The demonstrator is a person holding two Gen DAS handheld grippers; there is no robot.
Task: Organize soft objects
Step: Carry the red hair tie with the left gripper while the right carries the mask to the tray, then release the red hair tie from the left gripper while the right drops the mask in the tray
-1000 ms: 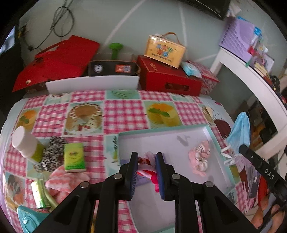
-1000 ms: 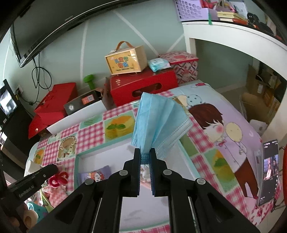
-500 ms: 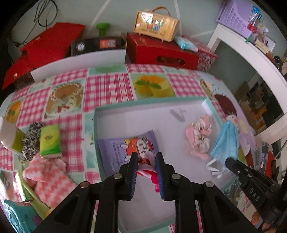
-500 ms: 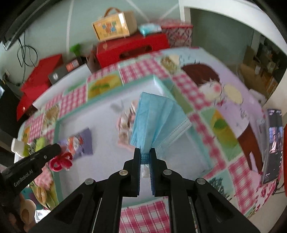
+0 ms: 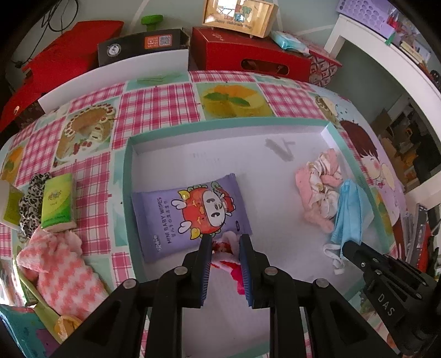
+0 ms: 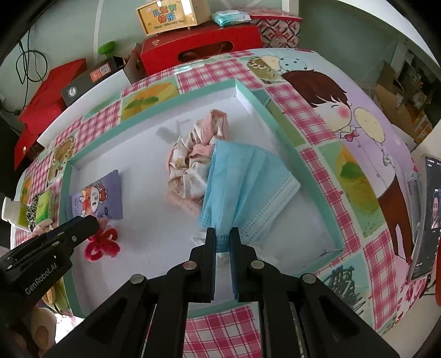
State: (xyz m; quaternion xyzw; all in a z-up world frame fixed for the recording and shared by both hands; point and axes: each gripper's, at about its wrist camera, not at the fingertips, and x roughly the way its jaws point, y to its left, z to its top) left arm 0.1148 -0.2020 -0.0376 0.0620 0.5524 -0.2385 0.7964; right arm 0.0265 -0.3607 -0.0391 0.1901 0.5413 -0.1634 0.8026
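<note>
Purple wipes pack (image 5: 190,217): "MINI BABY WIPES", in white capitals along its near edge.
Right gripper (image 5: 347,249) body: "DAS", white letters.
Left gripper (image 6: 89,224) body: "GenRobot.AI", white letters.
Yellow gift box (image 6: 172,15): "儿童节快乐" in coloured characters; the smaller line beneath is too small to read.

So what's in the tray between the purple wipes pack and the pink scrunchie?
Nothing: between the wipes pack and scrunchie there is only bare white tray floor, seen in both wrist views.
</note>
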